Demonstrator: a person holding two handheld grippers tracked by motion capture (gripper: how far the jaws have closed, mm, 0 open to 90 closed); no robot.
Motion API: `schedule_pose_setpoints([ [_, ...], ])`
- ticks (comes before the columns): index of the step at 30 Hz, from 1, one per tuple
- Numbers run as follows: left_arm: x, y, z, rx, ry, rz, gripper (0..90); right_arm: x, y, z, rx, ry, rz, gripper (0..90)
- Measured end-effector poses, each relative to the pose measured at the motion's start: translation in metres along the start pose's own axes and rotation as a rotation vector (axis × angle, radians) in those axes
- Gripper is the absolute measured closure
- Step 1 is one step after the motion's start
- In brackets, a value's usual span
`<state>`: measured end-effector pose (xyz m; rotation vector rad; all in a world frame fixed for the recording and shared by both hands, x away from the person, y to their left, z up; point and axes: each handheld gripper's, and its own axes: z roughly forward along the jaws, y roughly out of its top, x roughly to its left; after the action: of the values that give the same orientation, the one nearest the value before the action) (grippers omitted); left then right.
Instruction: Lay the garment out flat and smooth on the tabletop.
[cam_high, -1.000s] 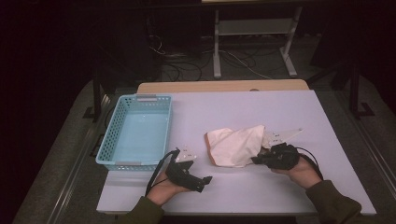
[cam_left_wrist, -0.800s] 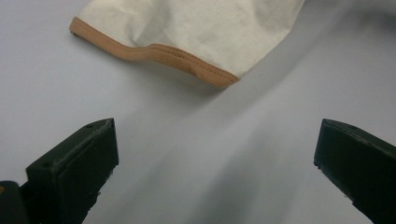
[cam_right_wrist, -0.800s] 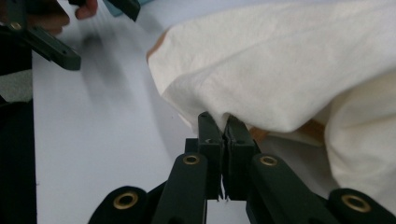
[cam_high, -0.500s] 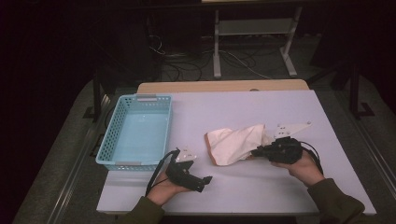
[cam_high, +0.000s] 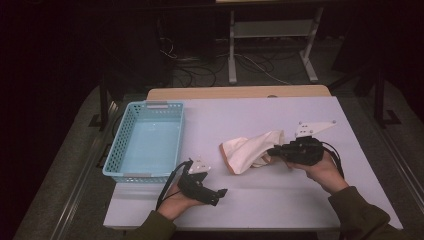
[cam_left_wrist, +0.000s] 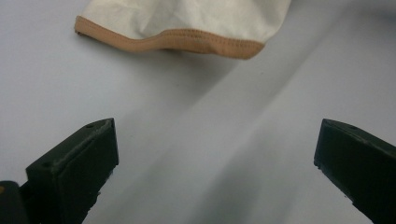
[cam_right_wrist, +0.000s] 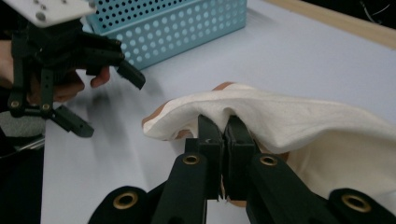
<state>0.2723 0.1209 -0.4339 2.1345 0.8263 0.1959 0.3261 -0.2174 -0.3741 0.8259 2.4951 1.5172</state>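
Cloth (cam_high: 250, 151), cream with a tan hem, lies near the middle of the pale table (cam_high: 260, 200), and one end of it is pinched in the right claw (cam_high: 272, 150). From the right gripper view, that claw's two black jaws are pressed tight together with a fold of the fabric (cam_right_wrist: 299, 116) caught between them, the pinched part lifted a little while the rest drapes down and off to the right of the jaws. In the high view the bulk of the cloth stretches away from the jaw tips toward the person's left, its hemmed edge resting on the table.

Over on the other side, the left claw (cam_high: 220, 194) sits low near the front edge of the table, held in the person's left hand (cam_high: 175, 200). Its jaws stand wide apart with nothing between them. In the left gripper view the cloth's tan hem (cam_left_wrist: 187, 39) lies ahead of those open jaws, apart from them, with bare table between.

A light blue plastic basket (cam_high: 120, 150) sits just beyond the left claw, to its far left side, well apart from the right claw.
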Motion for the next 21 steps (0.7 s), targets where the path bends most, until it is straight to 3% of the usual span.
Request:
schedule_pose_setpoints([
  [21, 0.0, -0.001, -0.001, -0.003, -0.003, -0.011, 0.0, -0.023, 0.028, 0.007, -0.039, -0.066, 0.003, 86.4],
])
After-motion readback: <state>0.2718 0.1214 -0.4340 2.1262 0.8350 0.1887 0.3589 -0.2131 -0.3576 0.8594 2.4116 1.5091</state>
